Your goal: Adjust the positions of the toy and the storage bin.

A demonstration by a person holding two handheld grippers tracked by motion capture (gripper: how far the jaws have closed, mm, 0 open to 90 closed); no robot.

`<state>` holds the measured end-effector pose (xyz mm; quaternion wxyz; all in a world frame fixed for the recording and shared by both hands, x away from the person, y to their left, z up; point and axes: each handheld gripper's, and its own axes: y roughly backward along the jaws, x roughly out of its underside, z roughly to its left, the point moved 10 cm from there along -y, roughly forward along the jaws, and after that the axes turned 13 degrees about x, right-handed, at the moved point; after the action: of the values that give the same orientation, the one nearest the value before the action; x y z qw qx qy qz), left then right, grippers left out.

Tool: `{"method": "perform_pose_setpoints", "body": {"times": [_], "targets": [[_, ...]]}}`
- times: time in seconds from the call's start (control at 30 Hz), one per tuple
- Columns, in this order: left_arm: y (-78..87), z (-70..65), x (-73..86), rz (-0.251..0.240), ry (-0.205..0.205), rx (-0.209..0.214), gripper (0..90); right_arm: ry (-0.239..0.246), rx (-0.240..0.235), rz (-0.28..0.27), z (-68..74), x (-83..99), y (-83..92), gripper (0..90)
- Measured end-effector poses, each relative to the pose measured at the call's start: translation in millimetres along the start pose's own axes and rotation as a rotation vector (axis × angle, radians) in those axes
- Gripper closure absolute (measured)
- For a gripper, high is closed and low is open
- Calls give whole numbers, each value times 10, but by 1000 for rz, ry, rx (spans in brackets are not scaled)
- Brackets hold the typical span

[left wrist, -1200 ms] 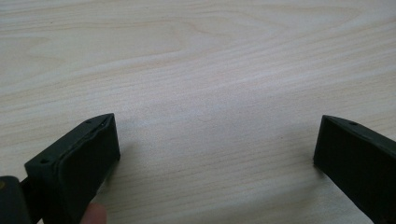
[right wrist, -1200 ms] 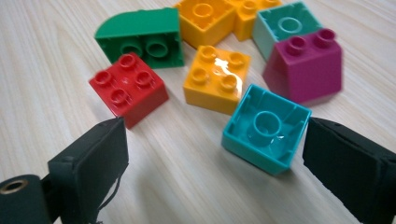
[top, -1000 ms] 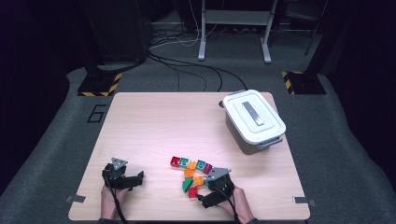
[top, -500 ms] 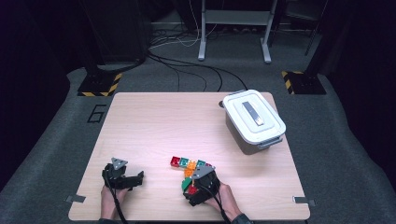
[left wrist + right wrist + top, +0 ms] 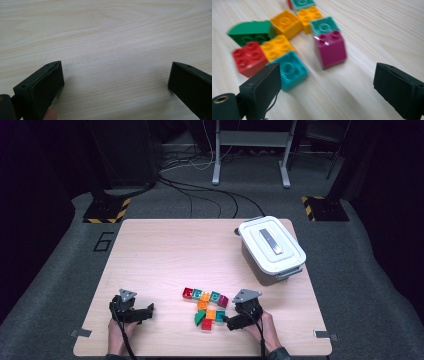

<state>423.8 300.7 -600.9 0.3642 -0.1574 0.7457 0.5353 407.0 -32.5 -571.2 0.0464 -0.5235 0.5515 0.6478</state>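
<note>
Just ahead of right gripper [image 5: 325, 82], fingers spread: teal block [image 5: 291, 70] beside left finger, magenta block [image 5: 330, 48] between.

The black left tongs [image 5: 149, 309] are held low with jaws spread wide; the black right tongs [image 5: 229, 322] are likewise held agape.
</note>
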Motion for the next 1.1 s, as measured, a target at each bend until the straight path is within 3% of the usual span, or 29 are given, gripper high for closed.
{"method": "perform_pose_setpoints", "body": {"times": [0.2,0.27,0.87,1.0,1.1], "targets": [[0,0,0,0,0,0,0,-10,20,28,-153,103,-65,77],[-3,-3,-3,-5,4,0,0,-1,20,46,-109,129,-109,77],[-1,-1,-1,-1,1,0,0,45,-23,17,267,-131,-303,73],[-3,-3,-4,-6,5,0,0,30,-12,21,241,-128,-266,76],[-1,-1,-1,-1,1,0,0,-9,-13,12,148,-92,-180,79]]}}
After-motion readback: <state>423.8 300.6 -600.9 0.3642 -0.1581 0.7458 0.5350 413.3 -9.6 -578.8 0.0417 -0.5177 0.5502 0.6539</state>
